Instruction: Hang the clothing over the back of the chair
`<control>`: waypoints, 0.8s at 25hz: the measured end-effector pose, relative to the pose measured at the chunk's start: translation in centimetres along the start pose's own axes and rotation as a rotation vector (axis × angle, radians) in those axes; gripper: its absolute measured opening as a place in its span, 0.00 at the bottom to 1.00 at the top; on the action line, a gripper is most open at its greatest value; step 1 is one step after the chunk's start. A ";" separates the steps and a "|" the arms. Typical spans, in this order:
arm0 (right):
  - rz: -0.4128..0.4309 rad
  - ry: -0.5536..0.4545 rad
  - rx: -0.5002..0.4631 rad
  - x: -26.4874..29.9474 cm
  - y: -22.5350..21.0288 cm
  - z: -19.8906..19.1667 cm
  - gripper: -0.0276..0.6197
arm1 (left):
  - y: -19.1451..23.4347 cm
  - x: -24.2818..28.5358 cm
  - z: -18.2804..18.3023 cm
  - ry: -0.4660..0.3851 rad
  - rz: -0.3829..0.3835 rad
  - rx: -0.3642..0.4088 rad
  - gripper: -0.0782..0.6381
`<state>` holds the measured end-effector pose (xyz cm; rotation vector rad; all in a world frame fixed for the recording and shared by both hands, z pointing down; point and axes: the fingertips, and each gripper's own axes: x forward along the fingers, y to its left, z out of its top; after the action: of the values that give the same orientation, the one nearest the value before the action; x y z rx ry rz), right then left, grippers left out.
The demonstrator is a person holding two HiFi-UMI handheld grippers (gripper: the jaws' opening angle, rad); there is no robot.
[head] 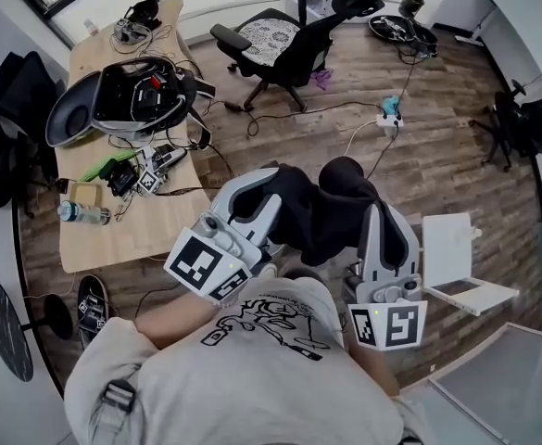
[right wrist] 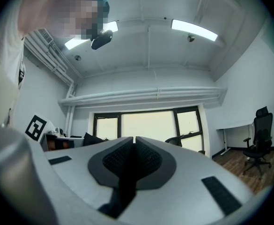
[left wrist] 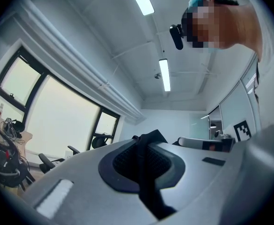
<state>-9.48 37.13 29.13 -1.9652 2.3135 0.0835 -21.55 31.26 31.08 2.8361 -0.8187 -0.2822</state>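
left claw (left wrist: 139, 144), right claw (right wrist: 133, 142) pinching black clothing (head: 321, 211), apparently bunched

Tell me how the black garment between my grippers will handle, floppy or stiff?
Likely floppy: the black garment bunches and sags between the left gripper and the right gripper. Probably light, since each holds it by a thin pinched fold. It could slip off the rounded back of the office chair.

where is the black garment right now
The black garment hangs low at centre of the head view, held between the left gripper and the right gripper just ahead of the person; the office chair stands farther off near the top.
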 end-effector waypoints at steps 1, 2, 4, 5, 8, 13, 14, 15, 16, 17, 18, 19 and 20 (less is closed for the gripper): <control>0.003 -0.002 0.000 0.8 -0.7 -0.1 0.06 | 0.4 0.9 0.0 0.001 0.000 0.002 0.12; 0.006 -0.004 0.001 1.7 -1.4 -0.1 0.06 | 0.8 1.9 -0.1 0.001 0.001 0.003 0.12; 0.011 -0.008 0.002 3.5 -3.0 -0.2 0.06 | 1.7 4.1 0.0 0.000 0.003 0.007 0.12; 0.013 -0.009 0.003 4.3 -4.0 -0.2 0.06 | 2.1 5.4 0.0 0.000 0.006 0.010 0.12; 0.019 -0.006 0.004 7.0 -7.3 -0.2 0.06 | 3.3 9.3 0.1 0.002 0.015 0.017 0.12; 0.022 -0.008 0.012 11.3 -12.9 0.0 0.06 | 5.1 15.8 0.2 0.011 0.031 0.025 0.12; 0.023 -0.010 0.013 12.1 -14.1 0.0 0.06 | 5.5 17.2 0.1 0.012 0.036 0.027 0.12; 0.025 -0.012 0.015 12.8 -15.2 0.0 0.06 | 5.8 18.5 0.1 0.012 0.041 0.028 0.12; 0.027 -0.014 0.015 13.5 -16.3 0.0 0.06 | 6.1 19.7 0.0 0.011 0.046 0.030 0.12; 0.028 -0.016 0.015 14.1 -17.4 0.0 0.06 | 6.3 20.9 -0.1 0.008 0.051 0.033 0.12; 0.028 -0.019 0.014 14.7 -18.6 0.0 0.06 | 6.5 22.0 -0.1 0.005 0.055 0.036 0.12; 0.030 -0.022 0.012 15.2 -19.6 0.0 0.06 | 6.6 23.0 -0.1 0.000 0.058 0.040 0.12; 0.032 -0.024 0.008 15.6 -20.6 0.1 0.06 | 6.7 23.9 -0.2 -0.003 0.062 0.042 0.12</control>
<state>8.31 18.47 27.81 -1.9133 2.3263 0.0994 -5.00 12.75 29.60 2.8434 -0.9222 -0.2636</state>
